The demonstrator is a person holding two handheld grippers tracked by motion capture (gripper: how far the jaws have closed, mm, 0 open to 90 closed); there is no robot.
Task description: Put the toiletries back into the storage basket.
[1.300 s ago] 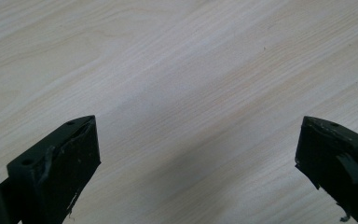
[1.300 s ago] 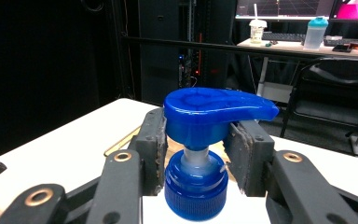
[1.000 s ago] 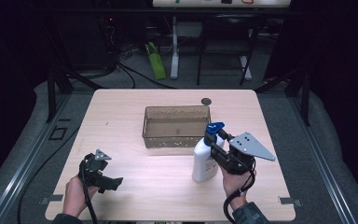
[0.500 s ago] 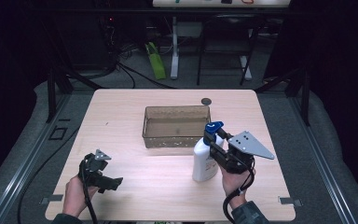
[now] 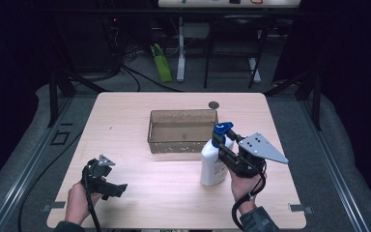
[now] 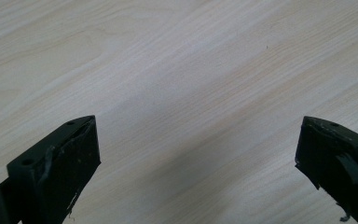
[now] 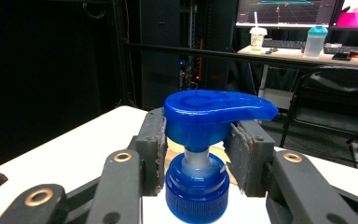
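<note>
A white plastic pump bottle with a blue dispenser head (image 5: 213, 162) stands upright on the near right part of a pale wooden table (image 5: 140, 111), just in front of the near right corner of a translucent brown plastic basket (image 5: 182, 130) that sits at the table's middle. The right gripper (image 5: 221, 145), held in a person's right hand (image 5: 244, 186) that comes in from the near edge, reaches the bottle from the right, and its two black jaws are clamped on the blue pump head, one pad pressed to each side of it. In the right gripper view the pump head (image 7: 214, 116) fills the space between the pads (image 7: 154, 149), its spout pointing to that view's right, with the blue screw collar (image 7: 196, 189) just below. A grey three-cornered plate (image 5: 262, 147) rides on top of this gripper, and a black cable trails from it past the sleeve. On the near left of the table, well apart from the bottle, the left gripper (image 5: 118, 188) sits low over the wood in the person's left hand (image 5: 77, 205); the left gripper view shows its jaws spread wide with bare wood grain between them. A small dark round disc (image 5: 214, 104) lies near the far edge of the table, beyond the basket.
</note>
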